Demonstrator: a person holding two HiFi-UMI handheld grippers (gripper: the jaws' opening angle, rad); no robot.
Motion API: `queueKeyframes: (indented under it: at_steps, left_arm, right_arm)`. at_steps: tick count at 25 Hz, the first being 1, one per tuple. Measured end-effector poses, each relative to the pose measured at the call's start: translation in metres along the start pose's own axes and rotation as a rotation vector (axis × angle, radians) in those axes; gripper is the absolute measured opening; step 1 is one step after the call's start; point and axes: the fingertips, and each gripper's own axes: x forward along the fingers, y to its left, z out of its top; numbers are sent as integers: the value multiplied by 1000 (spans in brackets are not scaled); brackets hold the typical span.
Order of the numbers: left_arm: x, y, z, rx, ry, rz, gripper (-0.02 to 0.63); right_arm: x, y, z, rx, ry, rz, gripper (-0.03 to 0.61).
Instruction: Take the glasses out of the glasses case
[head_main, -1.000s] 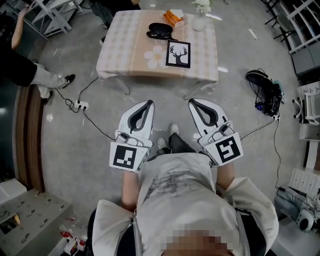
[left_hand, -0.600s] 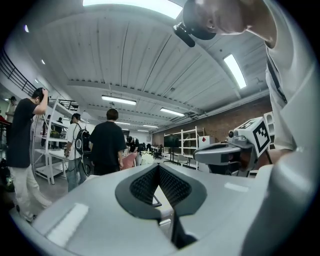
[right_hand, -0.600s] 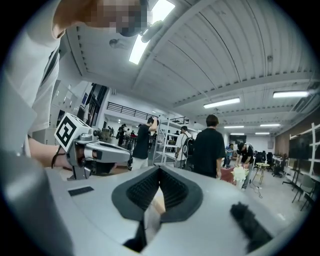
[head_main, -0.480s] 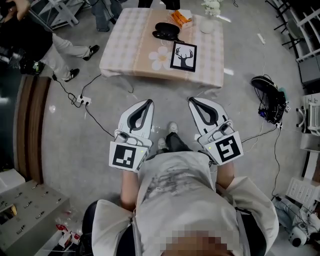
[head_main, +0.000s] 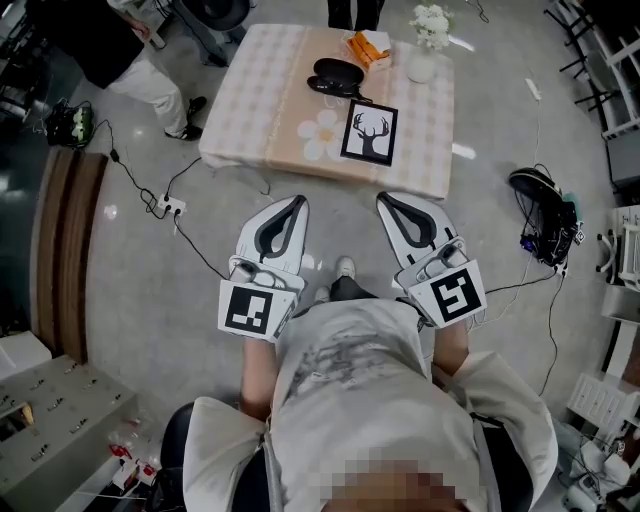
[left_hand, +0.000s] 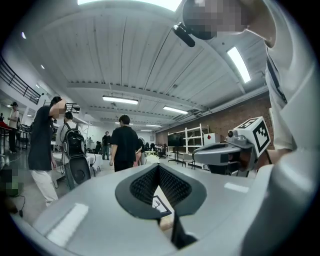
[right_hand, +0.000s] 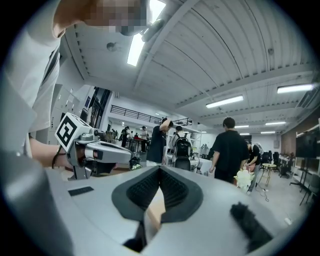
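A black glasses case (head_main: 336, 71) lies on the far part of a small table with a checked cloth (head_main: 260, 110). It looks closed and no glasses show. Both grippers hang over the floor, close to my body and well short of the table. The left gripper (head_main: 297, 203) has its jaws together with nothing held, and the right gripper (head_main: 385, 200) stands the same way. In the left gripper view the left gripper (left_hand: 159, 168) is pressed shut, as is the right gripper (right_hand: 160, 171) in its own view.
On the table stand a framed deer picture (head_main: 367, 132), an orange box (head_main: 370, 46) and a white vase of flowers (head_main: 424, 58). A power strip with cables (head_main: 166, 207) lies on the floor at left, a black bag (head_main: 545, 200) at right. Several people stand around.
The table has shifted lower and to the right in the head view, so it sits closer. The people at the left have moved. Both grippers keep their pose.
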Motion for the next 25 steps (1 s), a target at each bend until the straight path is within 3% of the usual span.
queueKeyframes:
  at_steps: [12, 25]
  left_arm:
    - [45, 6, 8, 26, 19, 42, 8]
    - [77, 24, 4, 20, 10, 36, 8]
  right_arm:
    - [23, -43, -3, 13, -34, 65, 17]
    - [49, -68, -10, 7, -17, 74, 17]
